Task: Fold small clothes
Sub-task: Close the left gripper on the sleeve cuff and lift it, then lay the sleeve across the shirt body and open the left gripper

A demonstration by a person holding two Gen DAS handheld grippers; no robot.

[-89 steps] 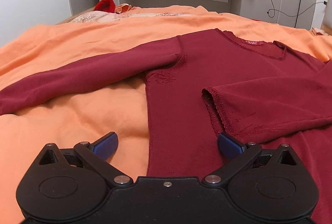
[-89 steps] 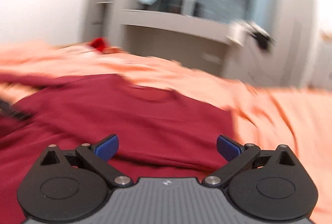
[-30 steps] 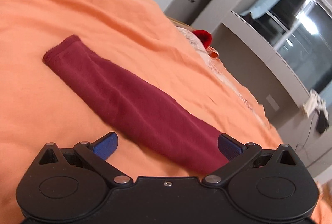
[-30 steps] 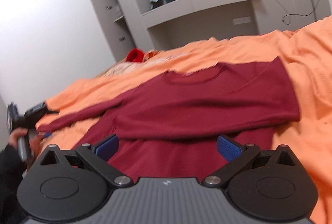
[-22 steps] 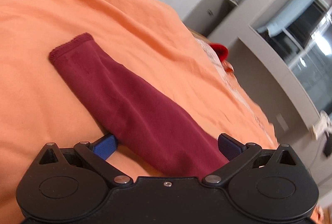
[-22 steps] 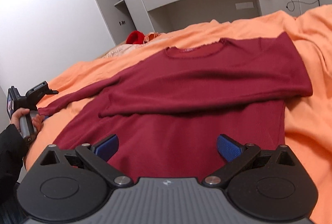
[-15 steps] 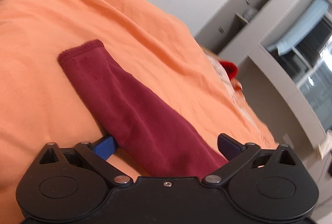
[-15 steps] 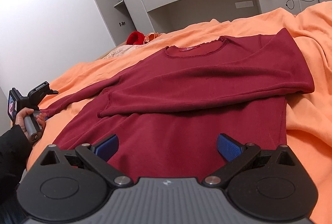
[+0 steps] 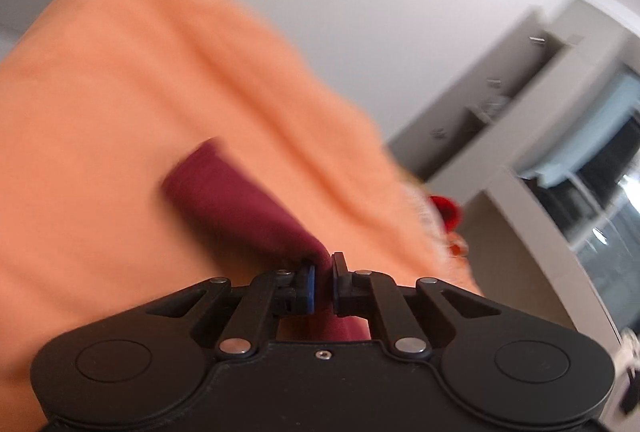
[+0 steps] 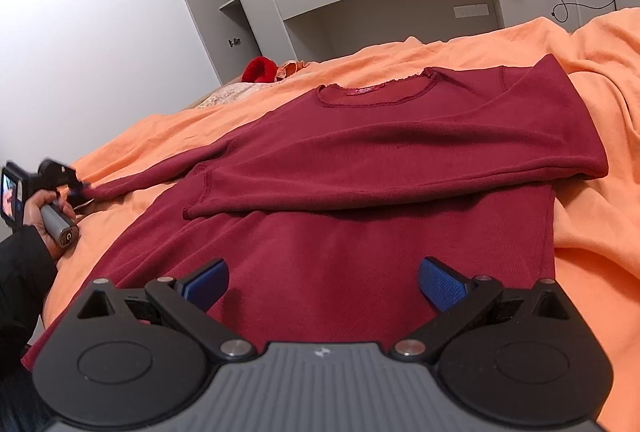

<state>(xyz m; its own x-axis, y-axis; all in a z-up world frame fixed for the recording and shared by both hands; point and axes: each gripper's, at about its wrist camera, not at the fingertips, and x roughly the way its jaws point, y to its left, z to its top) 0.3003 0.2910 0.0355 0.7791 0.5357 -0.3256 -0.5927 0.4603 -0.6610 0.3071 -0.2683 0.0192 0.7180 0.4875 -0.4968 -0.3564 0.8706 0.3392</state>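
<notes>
My left gripper (image 9: 323,282) has just closed, pinching the sweater's (image 10: 360,192) outstretched sleeve (image 9: 240,208) on the orange bedspread (image 10: 592,240); my right gripper (image 10: 323,282) hangs released above the hem. Neck label (image 10: 365,90) unreadable.

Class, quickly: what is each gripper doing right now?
Left gripper: just closed, shut on the sweater sleeve.
Right gripper: open, holding nothing, above the maroon sweater.
</notes>
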